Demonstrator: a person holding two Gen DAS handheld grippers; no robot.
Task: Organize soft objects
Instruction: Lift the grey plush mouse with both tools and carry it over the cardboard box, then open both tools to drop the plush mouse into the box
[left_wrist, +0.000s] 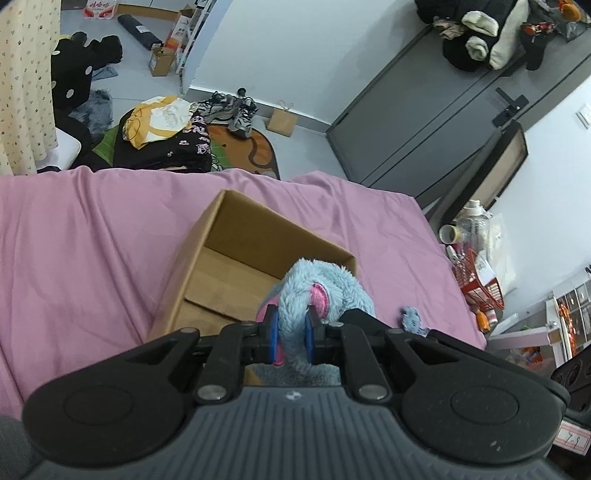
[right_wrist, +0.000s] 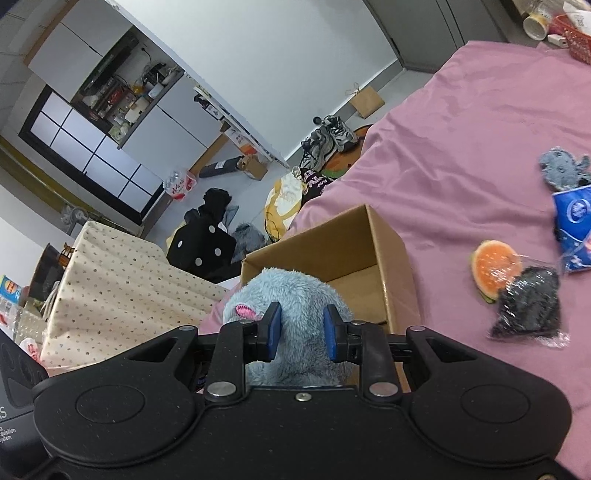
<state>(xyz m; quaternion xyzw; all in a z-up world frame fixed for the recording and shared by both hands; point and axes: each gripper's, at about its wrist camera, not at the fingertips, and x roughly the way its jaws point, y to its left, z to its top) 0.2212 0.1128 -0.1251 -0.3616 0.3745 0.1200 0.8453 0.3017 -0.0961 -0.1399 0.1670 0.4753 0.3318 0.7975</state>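
A fluffy light-blue plush toy (left_wrist: 325, 284) with pink ears hangs over the near side of an open cardboard box (left_wrist: 236, 236) on a pink bed sheet (left_wrist: 92, 240). My left gripper (left_wrist: 291, 326) is shut on one part of the plush. In the right wrist view the same plush toy (right_wrist: 291, 295) sits between the blue pads of my right gripper (right_wrist: 301, 326), which is shut on it, with the box (right_wrist: 391, 243) just beyond. The box's floor looks bare.
On the sheet to the right lie a small grey-blue plush (right_wrist: 561, 166), a blue packet (right_wrist: 574, 218), an orange burger-shaped toy (right_wrist: 495, 262) and a black item in clear wrap (right_wrist: 528, 302). Clothes and shoes (left_wrist: 236, 110) litter the floor beyond the bed. A red basket (left_wrist: 480, 280) stands at the bedside.
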